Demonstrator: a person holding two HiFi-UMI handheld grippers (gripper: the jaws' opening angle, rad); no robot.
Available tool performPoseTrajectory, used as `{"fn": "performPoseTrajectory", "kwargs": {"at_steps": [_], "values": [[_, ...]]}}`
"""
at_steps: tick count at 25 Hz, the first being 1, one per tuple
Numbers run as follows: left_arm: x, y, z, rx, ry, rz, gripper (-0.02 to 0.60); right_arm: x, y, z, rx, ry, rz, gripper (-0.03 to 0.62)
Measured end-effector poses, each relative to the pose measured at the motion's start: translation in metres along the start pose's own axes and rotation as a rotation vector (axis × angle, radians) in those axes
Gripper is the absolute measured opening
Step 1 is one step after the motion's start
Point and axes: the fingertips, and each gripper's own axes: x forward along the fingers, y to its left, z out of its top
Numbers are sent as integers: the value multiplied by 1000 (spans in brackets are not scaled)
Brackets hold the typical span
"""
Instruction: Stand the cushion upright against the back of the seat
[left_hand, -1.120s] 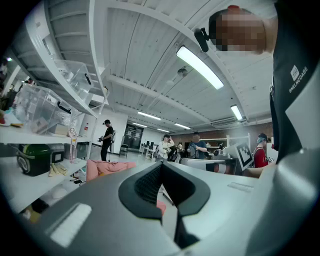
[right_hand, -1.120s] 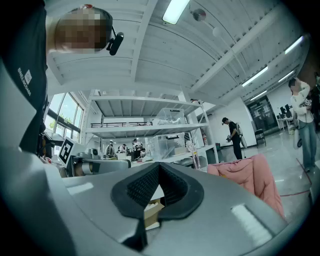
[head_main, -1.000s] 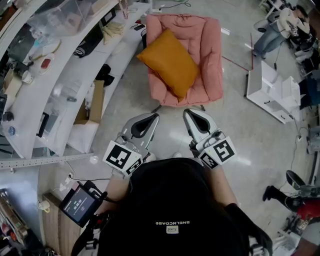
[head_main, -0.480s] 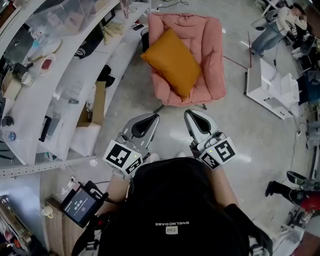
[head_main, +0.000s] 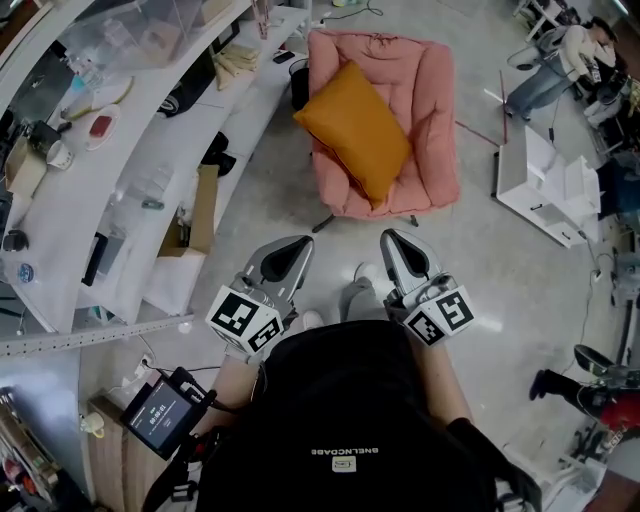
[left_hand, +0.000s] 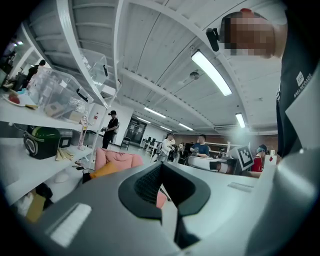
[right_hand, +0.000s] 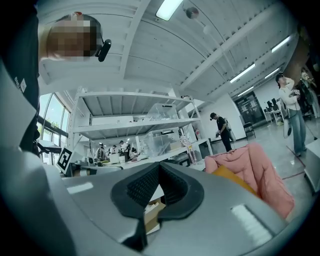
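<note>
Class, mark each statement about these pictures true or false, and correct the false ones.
1. The cushion rests on the chair. True.
2. The left gripper and right gripper both have their jaws together. True.
3. The left gripper holds the cushion. False: it holds nothing and is short of the chair.
4. The cushion is blue. False: it is orange.
5. The chair is pink. True.
</note>
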Motion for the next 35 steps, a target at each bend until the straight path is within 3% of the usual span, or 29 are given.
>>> {"fn": "performPoseTrajectory", "kwargs": {"at_steps": [14, 35], "values": [[28, 57, -5, -7, 44, 127, 17, 65, -55, -4, 87, 14, 57, 5], [173, 132, 11, -47, 87, 265, 18, 158, -209, 33, 150, 72, 144, 5]]}}
